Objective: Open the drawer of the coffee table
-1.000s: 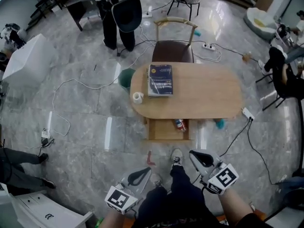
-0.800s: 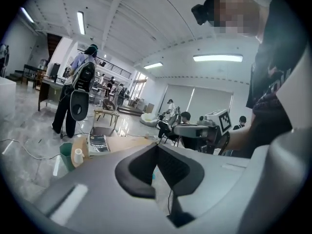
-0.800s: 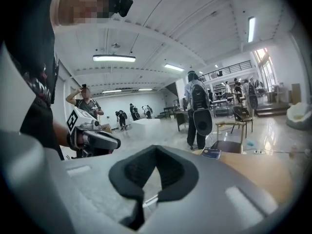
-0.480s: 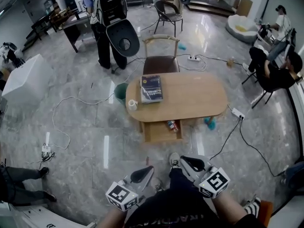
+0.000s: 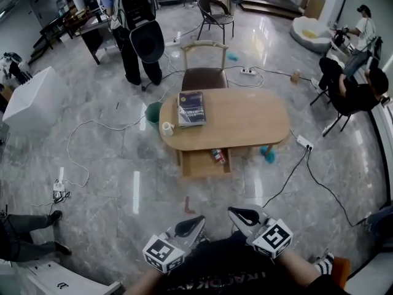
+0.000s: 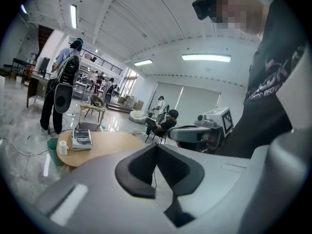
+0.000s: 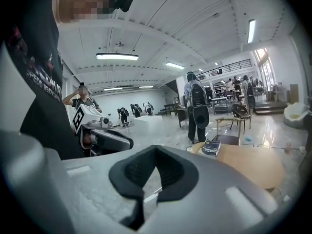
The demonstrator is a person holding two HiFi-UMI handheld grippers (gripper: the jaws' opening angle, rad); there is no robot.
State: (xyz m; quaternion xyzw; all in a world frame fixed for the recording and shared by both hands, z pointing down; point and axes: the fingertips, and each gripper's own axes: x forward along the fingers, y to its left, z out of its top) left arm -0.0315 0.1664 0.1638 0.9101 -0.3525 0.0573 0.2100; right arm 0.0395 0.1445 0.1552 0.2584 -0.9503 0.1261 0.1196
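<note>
As I look down in the head view, the coffee table [image 5: 245, 125] stands well apart from me on the grey floor. Its drawer [image 5: 199, 163] sticks out from under the near edge, left of the middle, and is open. A small red and white thing [image 5: 217, 156] lies at the right side of the drawer, perhaps a bottle; it is too small to tell. A dark book [image 5: 191, 107] lies at the left end of the table top, by the far edge, and a white cup [image 5: 167, 128] stands at the left end, near the rim. A chair [image 5: 202, 75] stands behind the far edge. My left gripper [image 5: 198, 222] and my right gripper [image 5: 233, 212] are close to my body at the bottom, both pointing toward the table and touching nothing.

Seen from the left gripper view, the jaws are pressed together with nothing between them. The table, with book and cup, is far to the left, and the right gripper is on the right.

Through the right gripper view, those jaws are also together and empty. The table is on the right, the left gripper on the left.
</note>
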